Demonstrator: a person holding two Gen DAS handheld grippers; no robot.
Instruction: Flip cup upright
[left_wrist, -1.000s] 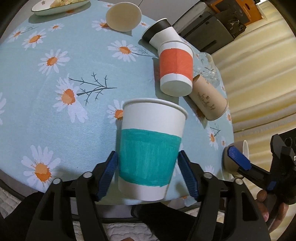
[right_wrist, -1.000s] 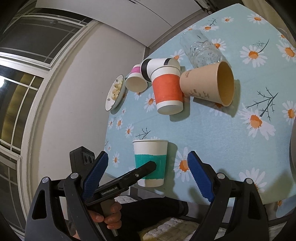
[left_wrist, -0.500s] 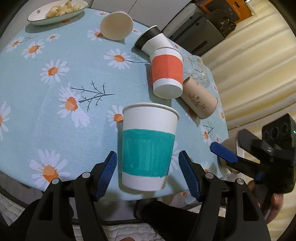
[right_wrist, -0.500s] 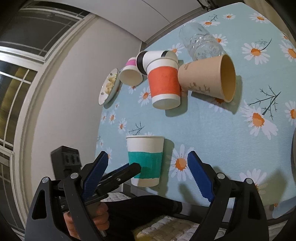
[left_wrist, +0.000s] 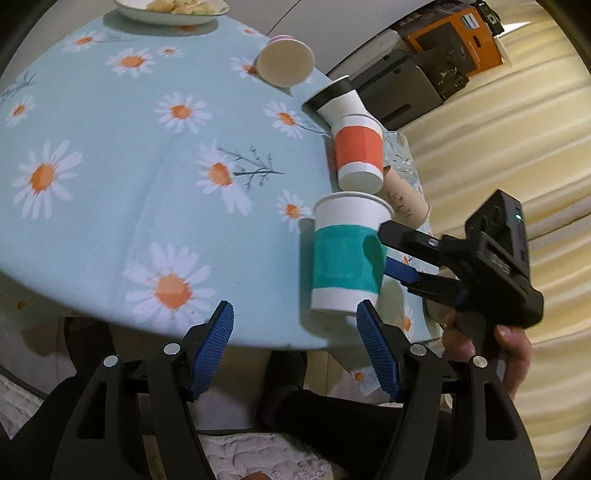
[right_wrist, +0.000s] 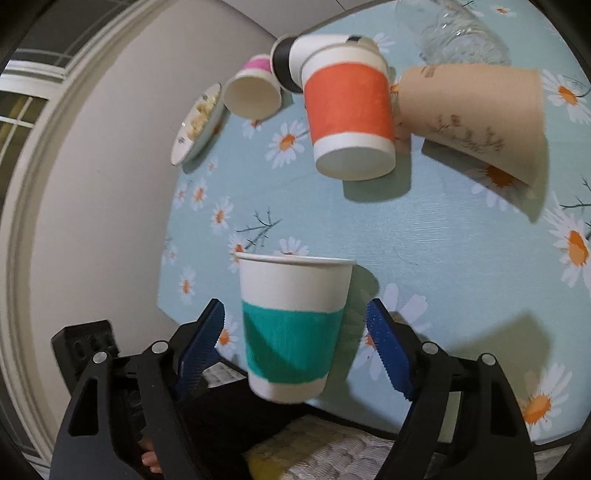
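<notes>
A white paper cup with a teal band (left_wrist: 345, 254) stands upright near the table's front edge; it also shows in the right wrist view (right_wrist: 291, 325). My left gripper (left_wrist: 295, 328) is open and empty, to the left of and below the cup. My right gripper (right_wrist: 295, 332) is open with its blue pads on either side of the teal cup, not touching. In the left wrist view the right gripper (left_wrist: 399, 254) reaches the cup from the right.
An orange-banded cup (right_wrist: 349, 118) stands upside down. A tan cup (right_wrist: 469, 118), a black-rimmed white cup (right_wrist: 303, 59), a pink cup (right_wrist: 253, 92) and a clear glass (right_wrist: 450, 29) lie on their sides. A plate of food (left_wrist: 170, 7) sits far back. Daisy tablecloth (left_wrist: 110, 166).
My left gripper has drawn back and to the left, away from the teal cup. My right gripper has moved in so its open jaws straddle the cup.
</notes>
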